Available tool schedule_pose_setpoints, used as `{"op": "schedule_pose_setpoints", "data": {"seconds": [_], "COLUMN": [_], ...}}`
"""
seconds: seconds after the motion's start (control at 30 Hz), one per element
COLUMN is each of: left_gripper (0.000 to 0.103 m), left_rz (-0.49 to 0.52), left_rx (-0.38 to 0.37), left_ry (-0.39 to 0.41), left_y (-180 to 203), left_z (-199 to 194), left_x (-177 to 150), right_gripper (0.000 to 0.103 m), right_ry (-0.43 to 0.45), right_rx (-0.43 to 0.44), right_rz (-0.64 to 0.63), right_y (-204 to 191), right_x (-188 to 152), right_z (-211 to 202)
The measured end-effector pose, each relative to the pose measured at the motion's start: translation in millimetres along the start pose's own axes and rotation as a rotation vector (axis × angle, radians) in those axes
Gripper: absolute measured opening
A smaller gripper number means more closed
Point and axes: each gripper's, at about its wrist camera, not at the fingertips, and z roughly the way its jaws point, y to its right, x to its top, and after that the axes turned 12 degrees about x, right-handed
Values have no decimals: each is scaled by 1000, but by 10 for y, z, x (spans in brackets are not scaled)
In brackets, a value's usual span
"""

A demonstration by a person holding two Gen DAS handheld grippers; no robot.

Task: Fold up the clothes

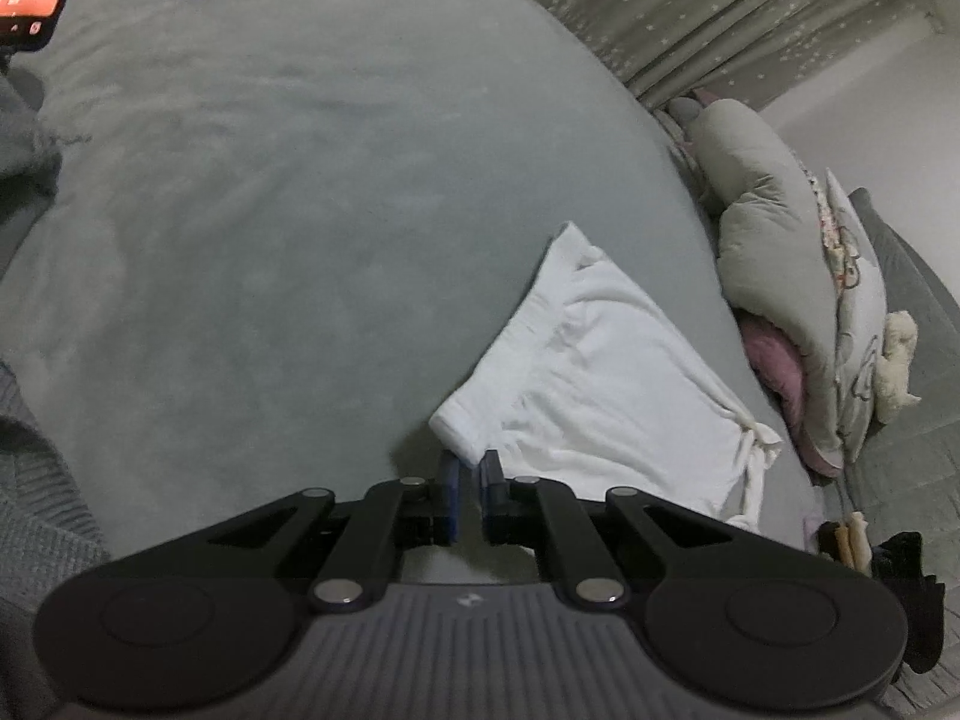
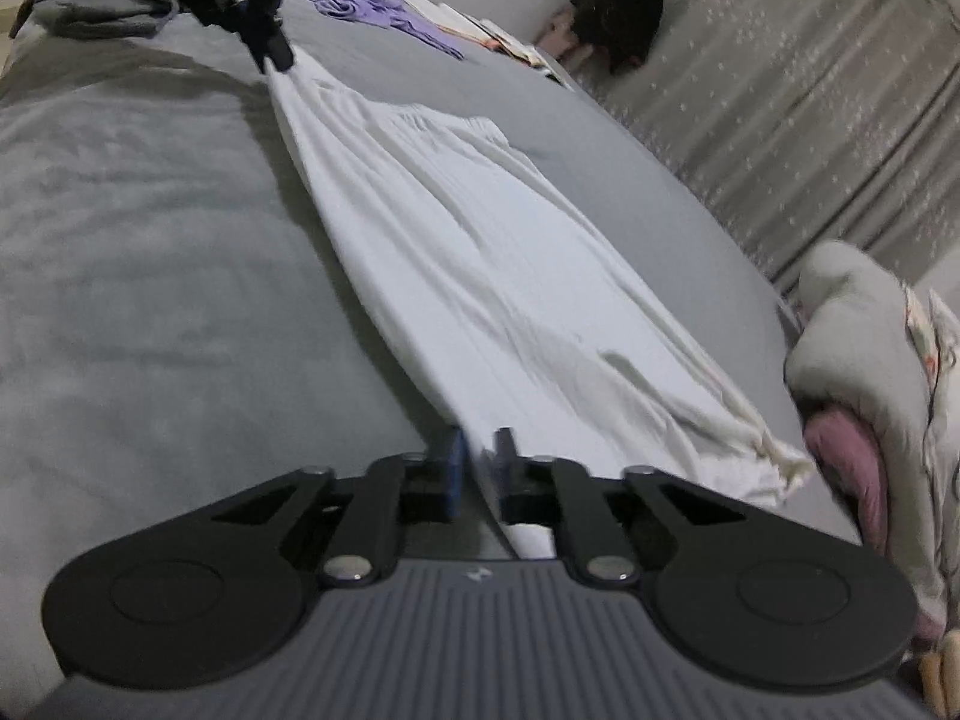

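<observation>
The white garment (image 2: 480,276) lies across the grey bed (image 2: 150,240), drawn out long between the two tools, which is how a cloth is held to pull it taut and straighten an edge for a fold. It already looks doubled along its length, with gathers near the middle and a knotted tie at the corner by the pillows (image 2: 870,360), so it fits either a fold being made or a folded piece being carried and laid down.

The left tool (image 1: 470,468) is nearly closed, its pads pinching the rolled corner of the garment. The right tool (image 2: 480,450) is also narrowed to a slim gap, with the cloth's edge running in between its pads; the frame is blurred there, so the grip is probable, not certain.

A purple garment (image 2: 384,15) lies crumpled at the far side of the bed, well apart from the white one
</observation>
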Motion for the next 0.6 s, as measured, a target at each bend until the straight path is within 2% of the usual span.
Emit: {"op": "schedule_pose_setpoints", "data": {"seconds": [0.4,0.6], "left_gripper": [3,1], "left_rz": [80,197], "left_rx": [39,103], "left_ry": [-29,-69], "left_y": [-77,-31], "left_z": [-134,-61], "left_x": [-16,-83], "right_gripper": [1,1], "right_ry": [-29,-123], "right_rx": [165,240], "right_rz": [12,23], "right_y": [-45,-109], "right_x": [127,82], "right_z": [-362,-287]}}
